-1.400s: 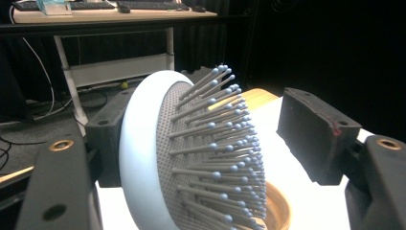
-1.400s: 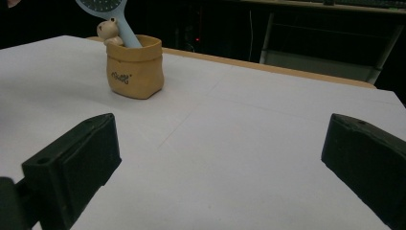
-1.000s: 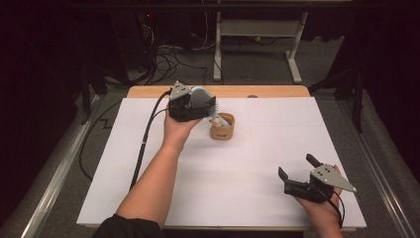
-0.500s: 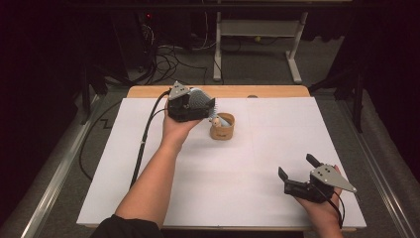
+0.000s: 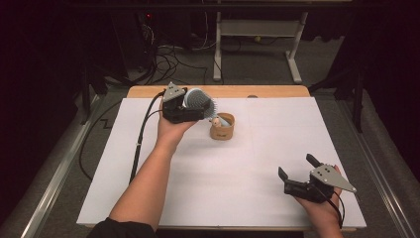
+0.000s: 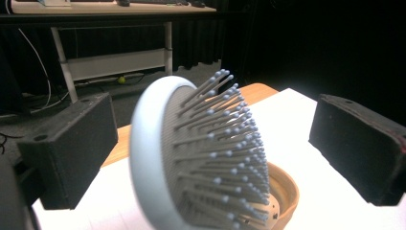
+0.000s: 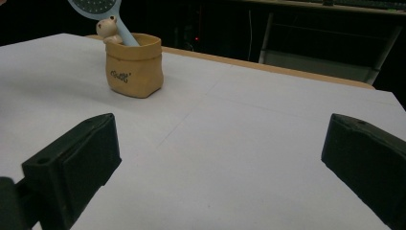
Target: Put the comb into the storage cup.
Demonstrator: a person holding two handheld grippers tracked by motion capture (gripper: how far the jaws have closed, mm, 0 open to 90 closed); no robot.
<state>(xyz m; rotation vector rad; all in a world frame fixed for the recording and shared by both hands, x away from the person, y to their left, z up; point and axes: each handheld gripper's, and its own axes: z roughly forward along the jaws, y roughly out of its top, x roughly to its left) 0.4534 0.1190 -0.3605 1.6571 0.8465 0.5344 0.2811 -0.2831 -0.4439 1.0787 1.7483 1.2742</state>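
A pale blue hairbrush (image 5: 200, 100) stands tilted with its handle in a tan sack-shaped cup (image 5: 222, 128) at the far middle of the table. My left gripper (image 5: 202, 110) is level with the brush head. Its jaws have just been opening, and the bristled head (image 6: 201, 158) now sits between them with a gap on each side. The cup's rim (image 6: 286, 190) shows just below. My right gripper (image 5: 297, 167) rests open near the front right, with nothing between its jaws (image 7: 215, 163). From there the cup (image 7: 134, 64), a small bear figure (image 7: 109, 26) and the brush (image 7: 95, 7) lie ahead.
White paper (image 5: 237, 173) covers the table; a strip of bare wood (image 5: 267, 91) runs along the far edge. The left gripper's black cable (image 5: 141, 134) trails off the left side. Beyond the table stand a white desk frame (image 5: 257, 29) and floor cables (image 5: 163, 54).
The left gripper's jaws have spread apart and let go of the brush head, which stays leaning in the cup. The right hand has not moved.
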